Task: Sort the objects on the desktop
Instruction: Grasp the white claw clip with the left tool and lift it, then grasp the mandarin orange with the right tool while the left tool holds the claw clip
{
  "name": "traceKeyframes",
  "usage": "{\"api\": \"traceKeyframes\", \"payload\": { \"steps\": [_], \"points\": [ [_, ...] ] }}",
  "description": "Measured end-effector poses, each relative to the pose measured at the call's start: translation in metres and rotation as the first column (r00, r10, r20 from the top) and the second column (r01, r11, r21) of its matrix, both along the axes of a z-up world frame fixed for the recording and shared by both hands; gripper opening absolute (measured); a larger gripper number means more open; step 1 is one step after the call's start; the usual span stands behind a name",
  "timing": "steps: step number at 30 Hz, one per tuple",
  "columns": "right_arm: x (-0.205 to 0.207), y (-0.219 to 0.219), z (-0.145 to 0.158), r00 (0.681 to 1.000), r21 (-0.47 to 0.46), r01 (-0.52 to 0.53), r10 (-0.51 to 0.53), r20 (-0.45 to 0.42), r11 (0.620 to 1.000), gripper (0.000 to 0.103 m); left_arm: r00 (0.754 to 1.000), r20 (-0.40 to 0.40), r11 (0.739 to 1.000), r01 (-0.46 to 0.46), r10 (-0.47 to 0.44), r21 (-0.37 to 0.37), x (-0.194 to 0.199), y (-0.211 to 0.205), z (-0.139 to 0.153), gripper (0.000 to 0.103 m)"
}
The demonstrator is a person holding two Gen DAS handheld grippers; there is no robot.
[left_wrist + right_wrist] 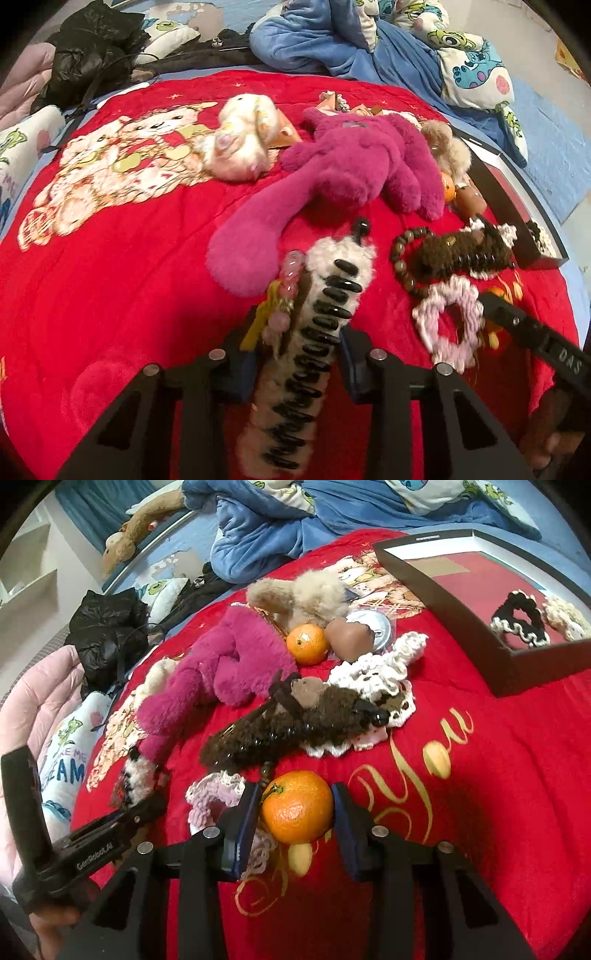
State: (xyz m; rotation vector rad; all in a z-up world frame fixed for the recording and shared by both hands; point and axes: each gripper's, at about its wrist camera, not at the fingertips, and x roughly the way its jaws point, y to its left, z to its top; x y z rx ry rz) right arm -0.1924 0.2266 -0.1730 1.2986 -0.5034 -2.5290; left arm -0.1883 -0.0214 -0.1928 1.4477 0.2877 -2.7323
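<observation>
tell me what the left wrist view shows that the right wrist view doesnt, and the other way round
Only the left wrist view shows the white fluffy hair claw up close, clamped in the left gripper, and the cream plush toy in full.

Only the right wrist view shows the right gripper shut on a mandarin, a second mandarin clearly, and the black and cream scrunchies inside the black box.

Both show the magenta plush, the brown fluffy claw and the pink scrunchie.
</observation>
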Motion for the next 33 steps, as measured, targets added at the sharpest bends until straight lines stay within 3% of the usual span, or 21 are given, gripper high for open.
{"api": "traceKeyframes", "payload": {
  "steps": [7,18,27,33],
  "points": [
    [0.007,-0.003,0.004,1.000,-0.002,0.002,-0.002,0.004,1.000,0.038,0.999,-0.002,0.999,0.032,-0.032,0.003,0.032,0.000,0.012,0.037],
    [0.012,-0.008,0.013,1.000,0.018,-0.013,0.013,-0.005,1.000,0.038,0.997,-0.031,0.998,0.065,-0.066,-0.023,0.039,0.018,0.030,0.037],
    [0.015,-0.013,0.022,1.000,0.177,-0.023,0.025,-0.010,0.984,0.038,0.995,-0.024,0.995,0.096,-0.096,-0.016,0.038,0.031,0.032,0.036],
    [0.021,-0.001,0.030,1.000,0.214,0.003,0.000,-0.017,0.977,0.037,0.988,-0.026,0.989,0.150,-0.150,0.000,0.036,0.051,0.035,0.036]
  ]
}}
